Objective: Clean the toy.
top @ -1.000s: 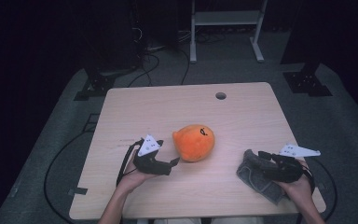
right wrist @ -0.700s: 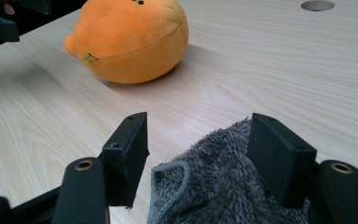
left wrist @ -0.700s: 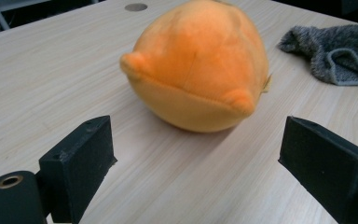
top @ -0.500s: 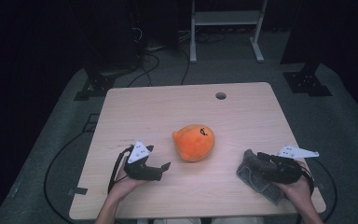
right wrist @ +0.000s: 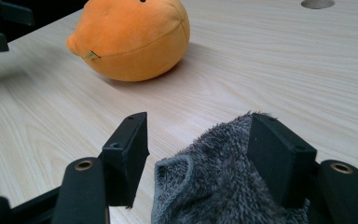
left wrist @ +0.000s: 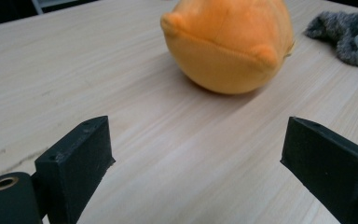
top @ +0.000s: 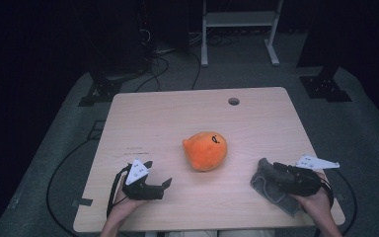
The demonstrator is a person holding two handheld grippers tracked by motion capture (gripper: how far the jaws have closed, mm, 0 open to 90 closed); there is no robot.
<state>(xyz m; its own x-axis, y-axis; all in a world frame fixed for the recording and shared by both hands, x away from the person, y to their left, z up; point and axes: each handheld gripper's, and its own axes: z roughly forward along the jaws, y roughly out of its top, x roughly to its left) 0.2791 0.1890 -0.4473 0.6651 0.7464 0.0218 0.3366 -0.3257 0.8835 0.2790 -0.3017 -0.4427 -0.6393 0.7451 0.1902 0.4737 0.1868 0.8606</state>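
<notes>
Your left gripper (top: 164, 184) sits low over the near left part of the table (top: 177, 118), jaws spread wide with only bare wood between them; they have just been opening a little further. Your right gripper (top: 269, 174) lies at the near right edge with its jaws standing open around a grey fuzzy cloth (top: 271, 186). In the right gripper view the cloth (right wrist: 223, 182) fills the gap and touches the right-hand jaw, while a strip of table shows between it and the left-hand jaw, so I judge it straddled, not clamped.

The orange plush toy (top: 205, 150) rests on the table near the middle, between your two hands and apart from both. From the left gripper it lies at about one o'clock in the high view. In the left gripper view the toy (left wrist: 228, 44) sits at roughly twelve to one o'clock beyond the jaws, a stretch of bare table away. From the right gripper it lies at about ten o'clock, as the right gripper view also shows (right wrist: 130, 39).

The toy is nearly round, a little wider than tall, with its broad side facing the left jaws. Your left hand looks slightly nearer and is free, so it seems the one to go in, and it would need a straight push forward with a slight swing right. Your right is taken up with the cloth.
</notes>
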